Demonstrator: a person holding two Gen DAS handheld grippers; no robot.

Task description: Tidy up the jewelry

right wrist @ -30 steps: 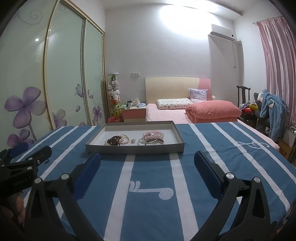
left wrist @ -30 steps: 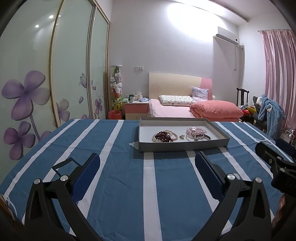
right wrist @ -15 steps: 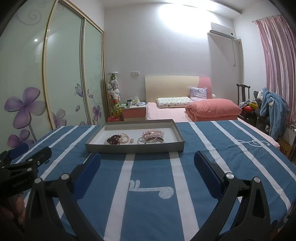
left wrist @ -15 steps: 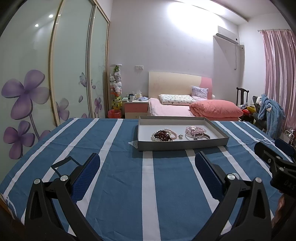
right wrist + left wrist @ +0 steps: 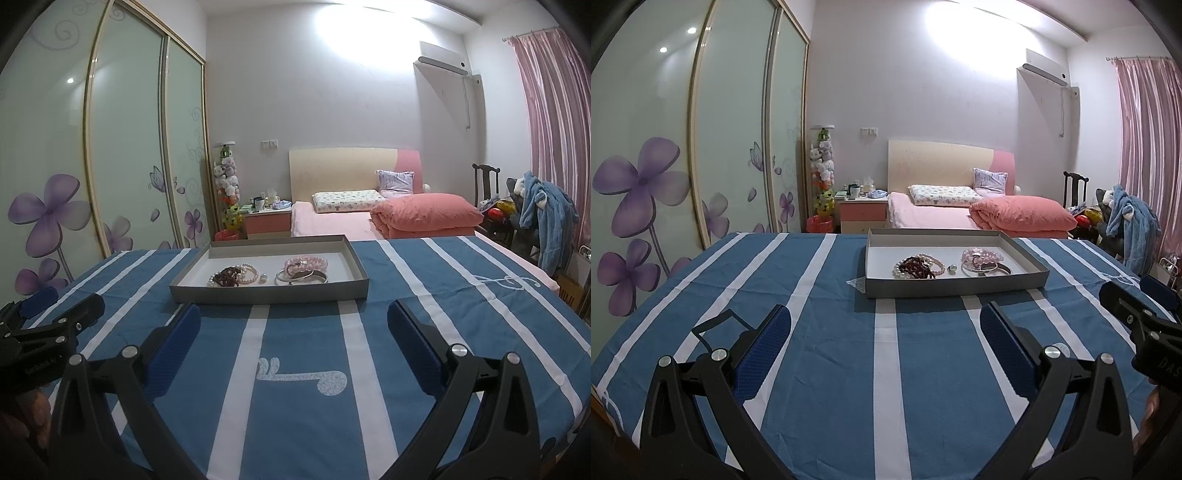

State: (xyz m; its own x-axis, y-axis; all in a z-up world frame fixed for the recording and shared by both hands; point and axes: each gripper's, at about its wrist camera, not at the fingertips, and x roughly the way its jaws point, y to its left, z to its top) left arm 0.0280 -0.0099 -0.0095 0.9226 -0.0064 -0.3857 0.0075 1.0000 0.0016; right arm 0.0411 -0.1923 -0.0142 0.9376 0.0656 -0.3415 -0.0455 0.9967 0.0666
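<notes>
The gray tray (image 5: pixel 269 293) of jewelry (image 5: pixel 271 275) lies straight ahead of both grippers — long side across. The right gripper (image 5: pixel 293 325) looks nearer; the left gripper (image 5: pixel 886 325) too has its fingers spread wide, holding nothing.

The left gripper (image 5: pixel 884 334) is built of black angular struts shaped like open triangles, with round silver screw heads at the joints. Its two fingers (image 5: pixel 764 349) carry flat dark-blue pads with a fine textured surface. A thin black wire loop stands beside the left finger. The right gripper (image 5: pixel 293 334) has the same black frame, silver screws and blue pads (image 5: pixel 413 345). Seen from the side, each body is matte black, with small white lettering too blurred to read.
</notes>
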